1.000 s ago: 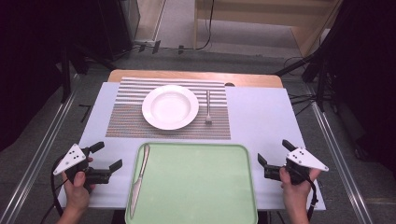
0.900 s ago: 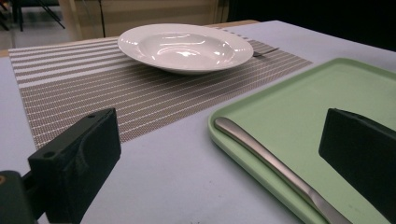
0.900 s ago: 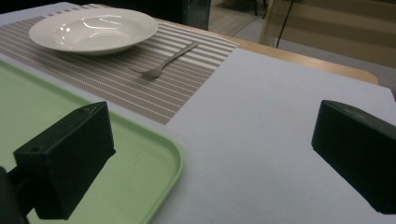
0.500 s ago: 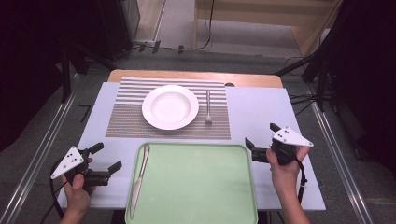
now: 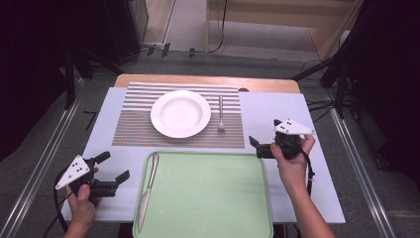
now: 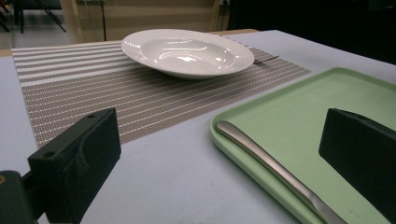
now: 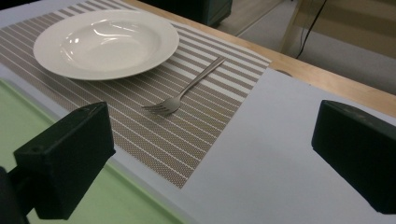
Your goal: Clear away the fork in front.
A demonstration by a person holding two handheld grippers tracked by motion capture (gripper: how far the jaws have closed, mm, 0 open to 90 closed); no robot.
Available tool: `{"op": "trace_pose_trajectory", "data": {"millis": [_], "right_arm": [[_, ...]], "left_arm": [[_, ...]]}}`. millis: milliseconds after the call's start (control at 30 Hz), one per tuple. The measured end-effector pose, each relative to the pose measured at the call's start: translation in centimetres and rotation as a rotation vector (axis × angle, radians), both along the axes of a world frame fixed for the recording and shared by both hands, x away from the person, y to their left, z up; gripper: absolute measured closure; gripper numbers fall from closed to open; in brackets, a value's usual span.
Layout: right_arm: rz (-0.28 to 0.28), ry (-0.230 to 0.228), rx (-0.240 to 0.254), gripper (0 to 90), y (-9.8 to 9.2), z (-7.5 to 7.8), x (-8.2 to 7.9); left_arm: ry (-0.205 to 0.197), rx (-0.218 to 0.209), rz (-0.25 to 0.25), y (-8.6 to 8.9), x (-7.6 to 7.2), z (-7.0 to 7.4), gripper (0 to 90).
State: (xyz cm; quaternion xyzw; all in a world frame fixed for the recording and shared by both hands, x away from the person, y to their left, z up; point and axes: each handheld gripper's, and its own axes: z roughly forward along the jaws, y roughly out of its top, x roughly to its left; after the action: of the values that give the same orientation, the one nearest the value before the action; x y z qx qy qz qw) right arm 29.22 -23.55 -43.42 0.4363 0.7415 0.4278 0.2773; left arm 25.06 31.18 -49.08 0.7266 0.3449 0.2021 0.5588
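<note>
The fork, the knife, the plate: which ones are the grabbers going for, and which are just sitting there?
Probably in the job:
right gripper, open, pointed toward the fork
left gripper, open, next to the knife
green tray, which holds the knife

Just lying about:
white plate
striped placemat

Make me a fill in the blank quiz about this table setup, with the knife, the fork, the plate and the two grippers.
1. The knife lies on the green ____.
2. The fork lies on the striped placemat, to the ____ of the white plate in the high view.
3. The jaws of the left gripper are ____.
4. The right gripper holds ____.

Missing words: tray; right; open; nothing
</note>
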Motion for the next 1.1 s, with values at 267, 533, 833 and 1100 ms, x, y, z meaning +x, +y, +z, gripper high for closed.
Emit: {"op": "trace_pose_trajectory", "data": {"millis": [267, 533, 833, 1100], "right_arm": [[0.017, 0.044, -0.011, 0.0, 1.3, -0.3, 2.6], [0.032, 0.104, -0.017, 0.0, 2.3, -0.8, 5.2], [0.032, 0.142, -0.018, 0.0, 2.7, -1.5, 7.4], [0.027, 0.188, -0.034, 0.0, 3.8, -1.6, 9.7]], "left_arm": [[-0.006, 0.003, -0.008, 0.0, 0.0, 0.0, 0.0], [-0.009, 0.004, -0.008, 0.0, -0.1, 0.0, 0.0], [-0.014, 0.016, -0.014, -0.1, -0.2, 0.0, 0.0], [-0.015, 0.015, -0.018, -0.1, -0.2, 0.0, 0.0]]}}
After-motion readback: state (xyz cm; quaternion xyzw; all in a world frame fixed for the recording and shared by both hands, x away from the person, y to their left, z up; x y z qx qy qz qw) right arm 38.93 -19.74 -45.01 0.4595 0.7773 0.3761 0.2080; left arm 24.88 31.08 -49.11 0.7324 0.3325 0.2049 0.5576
